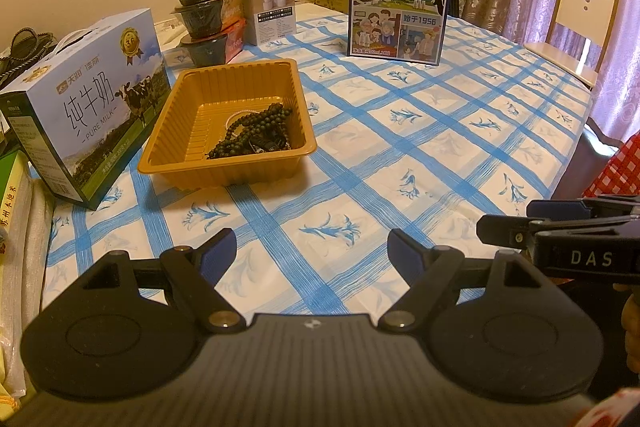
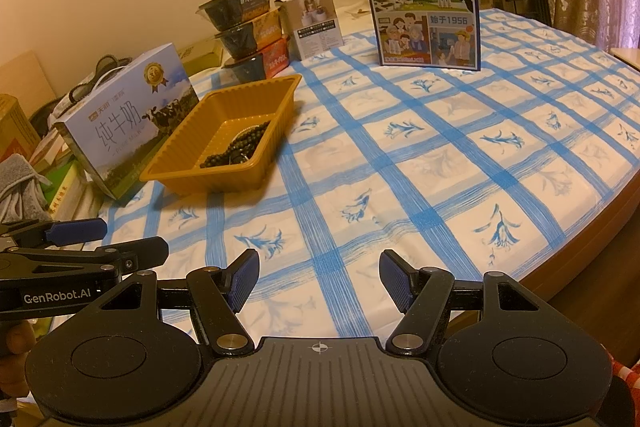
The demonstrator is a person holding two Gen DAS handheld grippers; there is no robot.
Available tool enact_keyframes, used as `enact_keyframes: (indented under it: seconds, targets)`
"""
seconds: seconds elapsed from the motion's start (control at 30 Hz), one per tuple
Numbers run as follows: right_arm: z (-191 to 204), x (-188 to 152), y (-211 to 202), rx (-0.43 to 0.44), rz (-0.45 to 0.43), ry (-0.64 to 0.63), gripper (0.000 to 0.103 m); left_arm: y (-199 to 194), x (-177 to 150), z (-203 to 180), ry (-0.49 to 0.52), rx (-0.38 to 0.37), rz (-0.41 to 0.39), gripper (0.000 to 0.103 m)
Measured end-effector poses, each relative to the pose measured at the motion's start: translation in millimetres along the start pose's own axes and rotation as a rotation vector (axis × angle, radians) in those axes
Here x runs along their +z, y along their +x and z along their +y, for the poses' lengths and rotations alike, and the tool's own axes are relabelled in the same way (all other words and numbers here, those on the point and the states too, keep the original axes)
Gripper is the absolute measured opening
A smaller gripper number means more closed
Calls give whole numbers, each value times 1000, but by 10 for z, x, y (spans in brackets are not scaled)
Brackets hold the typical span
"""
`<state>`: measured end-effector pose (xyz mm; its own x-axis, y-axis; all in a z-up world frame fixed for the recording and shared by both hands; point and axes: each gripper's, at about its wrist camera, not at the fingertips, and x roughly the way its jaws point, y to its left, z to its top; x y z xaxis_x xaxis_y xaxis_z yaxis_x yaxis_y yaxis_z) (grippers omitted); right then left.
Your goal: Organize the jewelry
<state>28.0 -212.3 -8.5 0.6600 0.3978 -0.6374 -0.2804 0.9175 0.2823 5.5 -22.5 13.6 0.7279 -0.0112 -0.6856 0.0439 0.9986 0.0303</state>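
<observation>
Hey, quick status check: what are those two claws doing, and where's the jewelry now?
Left gripper open, empty. Right gripper open, empty. Dark bead strands in orange tray. Nothing blocking.

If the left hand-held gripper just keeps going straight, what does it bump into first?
Probably just the blue-checked tablecloth. The left hand-held gripper, open and empty, tilts down toward bare cloth; the orange plastic tray sits off to its left.

Beads (image 1: 256, 133) in tray (image 1: 188, 163), apparently tangled

Tray wall (image 2: 256, 163) hiding some beads (image 2: 236, 147)
</observation>
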Motion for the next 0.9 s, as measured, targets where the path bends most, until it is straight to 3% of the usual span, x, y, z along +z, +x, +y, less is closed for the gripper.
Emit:
enact_keyframes:
  seconds: [0.9]
  targets:
    - [-12,-11,13,2,2,2,67,0,-1,1,0,1,0,81]
